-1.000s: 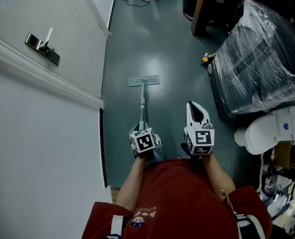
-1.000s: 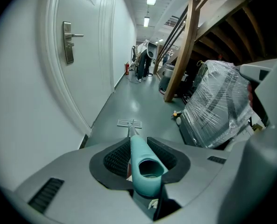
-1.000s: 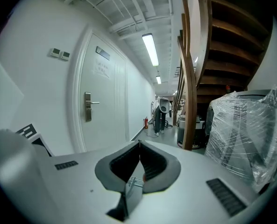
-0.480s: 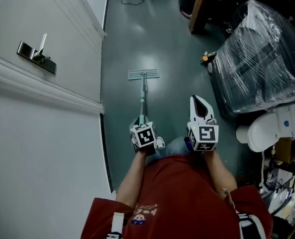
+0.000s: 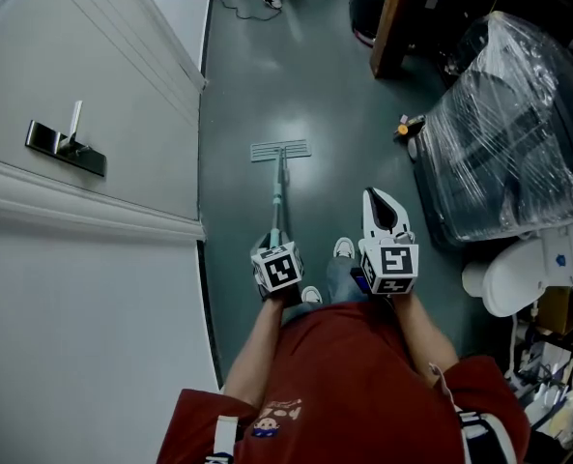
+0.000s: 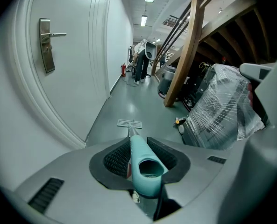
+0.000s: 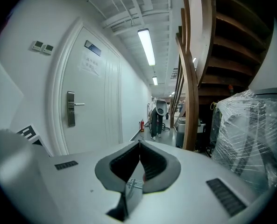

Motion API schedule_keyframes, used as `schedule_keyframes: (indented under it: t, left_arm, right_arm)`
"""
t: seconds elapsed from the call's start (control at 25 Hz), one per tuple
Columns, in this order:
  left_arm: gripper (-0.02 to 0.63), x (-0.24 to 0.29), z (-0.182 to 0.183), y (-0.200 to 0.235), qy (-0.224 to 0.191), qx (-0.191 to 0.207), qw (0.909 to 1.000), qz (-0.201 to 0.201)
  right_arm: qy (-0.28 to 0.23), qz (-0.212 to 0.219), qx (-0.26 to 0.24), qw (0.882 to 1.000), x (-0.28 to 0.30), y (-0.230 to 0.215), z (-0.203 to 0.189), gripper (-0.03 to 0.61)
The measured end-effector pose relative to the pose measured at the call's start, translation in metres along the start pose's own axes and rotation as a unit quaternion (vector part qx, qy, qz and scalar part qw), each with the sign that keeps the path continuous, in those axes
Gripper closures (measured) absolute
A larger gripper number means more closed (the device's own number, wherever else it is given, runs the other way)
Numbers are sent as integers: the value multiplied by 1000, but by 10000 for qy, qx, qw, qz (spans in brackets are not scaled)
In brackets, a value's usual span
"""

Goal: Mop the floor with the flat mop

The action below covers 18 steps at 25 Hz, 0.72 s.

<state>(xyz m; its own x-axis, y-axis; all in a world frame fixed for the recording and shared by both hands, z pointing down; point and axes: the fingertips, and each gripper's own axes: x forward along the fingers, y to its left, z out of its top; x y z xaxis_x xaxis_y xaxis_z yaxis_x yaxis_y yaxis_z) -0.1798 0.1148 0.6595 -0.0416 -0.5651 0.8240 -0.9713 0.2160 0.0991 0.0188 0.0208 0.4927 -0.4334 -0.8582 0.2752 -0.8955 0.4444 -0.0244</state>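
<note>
The flat mop's head (image 5: 280, 150) lies flat on the dark green floor (image 5: 325, 85) ahead of me. Its thin pole runs back to a teal handle (image 5: 275, 222). My left gripper (image 5: 275, 243) is shut on that handle. In the left gripper view the hollow teal handle end (image 6: 145, 164) sits clamped between the ribbed pads, with the mop head (image 6: 129, 123) far down the pole. My right gripper (image 5: 373, 201) hangs in the air to the right of the pole, apart from it. Its jaws (image 7: 139, 144) meet at the tips with nothing between them.
A white door with a metal lever handle (image 5: 64, 148) lines the left side. On the right stand plastic-wrapped furniture (image 5: 508, 133), a wooden post (image 5: 392, 22) and a white rounded object (image 5: 518, 274). A small orange-and-black item (image 5: 407, 126) lies on the floor. A person (image 6: 140, 64) stands far down the corridor.
The door handle and the wrapped furniture have slid down the head view while the mop head stays ahead of me. A shoe now shows between the grippers. Both grips are unchanged.
</note>
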Motion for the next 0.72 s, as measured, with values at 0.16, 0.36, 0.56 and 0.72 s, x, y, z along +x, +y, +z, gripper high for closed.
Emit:
schedule_keyframes:
  t: [0.16,0.36,0.56,0.72]
  left_arm:
    - [489,24,37,-14,-4,45,9999,111]
    - [489,53,79,-39,-17,30,9998,214]
    - [489,79,114,-60,15,-109,9996,263]
    - [489,100,142,-74,-46,-185,9992,344]
  right_arm:
    - [-40,47,106,9999,41,-28,13,560]
    - [-12,138,147,9998,84,-63,24,560]
    - [2,257,169,9995,123,-93,35,560]
    - [-37,332,144,9993,151,-120,45,560]
